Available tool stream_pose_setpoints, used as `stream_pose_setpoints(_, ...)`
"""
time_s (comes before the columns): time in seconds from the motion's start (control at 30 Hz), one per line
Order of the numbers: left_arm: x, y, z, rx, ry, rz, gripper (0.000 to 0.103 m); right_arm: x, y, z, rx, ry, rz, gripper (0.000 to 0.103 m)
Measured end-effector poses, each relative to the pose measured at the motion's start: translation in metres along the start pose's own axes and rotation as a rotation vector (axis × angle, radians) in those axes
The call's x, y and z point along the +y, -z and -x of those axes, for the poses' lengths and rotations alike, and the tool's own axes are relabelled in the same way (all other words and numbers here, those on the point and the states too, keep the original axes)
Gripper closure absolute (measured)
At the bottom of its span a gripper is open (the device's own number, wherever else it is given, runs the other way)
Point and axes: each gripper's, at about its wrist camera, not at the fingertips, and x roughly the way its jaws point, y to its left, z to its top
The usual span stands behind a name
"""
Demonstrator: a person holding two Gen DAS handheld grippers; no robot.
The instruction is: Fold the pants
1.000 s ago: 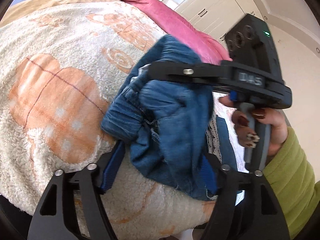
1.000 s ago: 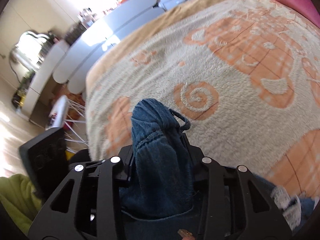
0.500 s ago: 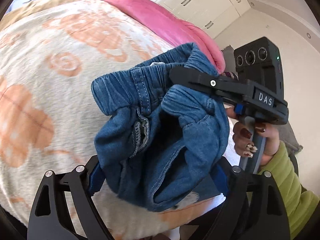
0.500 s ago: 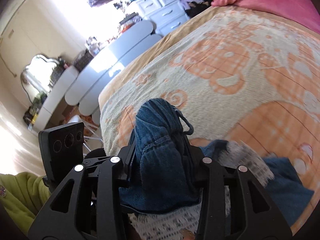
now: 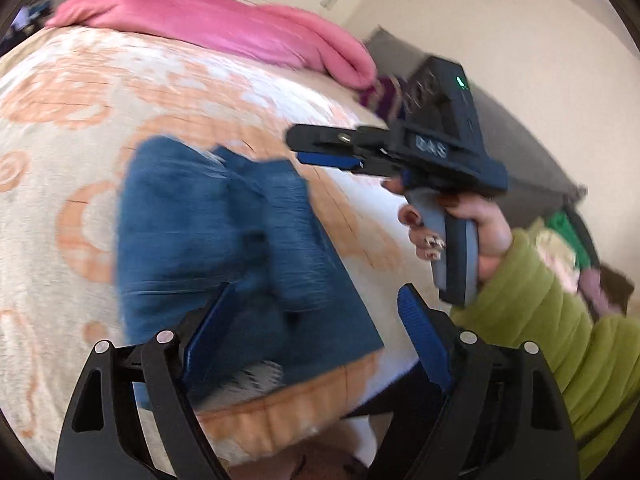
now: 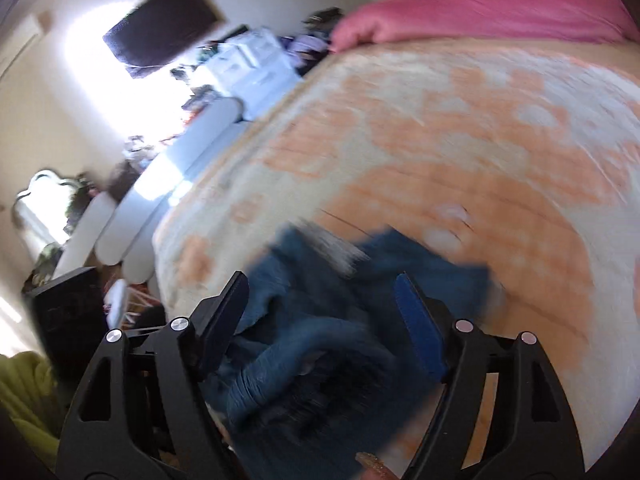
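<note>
Jeans point(image 5: 224, 240) near blanket point(image 5: 60, 128) edge, open blanket toward pillow point(image 5: 208, 26).

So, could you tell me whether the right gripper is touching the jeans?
Apart. The left wrist view shows the right gripper held clear of the jeans.

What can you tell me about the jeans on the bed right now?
The jeans are blue denim, lying in a roughly rectangular folded bundle on the fuzzy cream-and-orange blanket, near its front edge. Motion blur hides seams and details; a pale fringed patch shows at the lower edge. The left gripper stands open over them. The right gripper, whose jaws have just been opening, no longer pinches the cloth that lies loose between its fingers.
</note>
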Motion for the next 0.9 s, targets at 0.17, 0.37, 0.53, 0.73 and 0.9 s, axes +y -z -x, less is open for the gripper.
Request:
stream_pose_setpoints(0.17,-0.001,-0.002,-0.031,0.079,-0.076,-0.027,0.02,0.007,0.015,-0.013,0.06,0.086,0.053,0.035)
stream_pose_setpoints(0.37,-0.002,-0.005,-0.039,0.091,-0.081,-0.03,0.02,-0.01,0.026,-0.033,0.137,0.232,0.05,0.035)
stream_pose_setpoints(0.53,-0.011,0.001,-0.015,0.094,-0.102,-0.025,0.018,0.001,0.025,-0.014,0.074,0.236,0.064,0.029)
stream_pose_setpoints(0.73,-0.011,0.012,0.006,0.078,-0.158,-0.02,0.013,0.002,0.03,0.022,-0.047,0.214,-0.003,0.019)
stream_pose_setpoints(0.9,-0.006,0.006,0.02,0.056,-0.187,-0.014,0.009,0.017,0.038,0.046,-0.116,0.199,0.012,0.012)
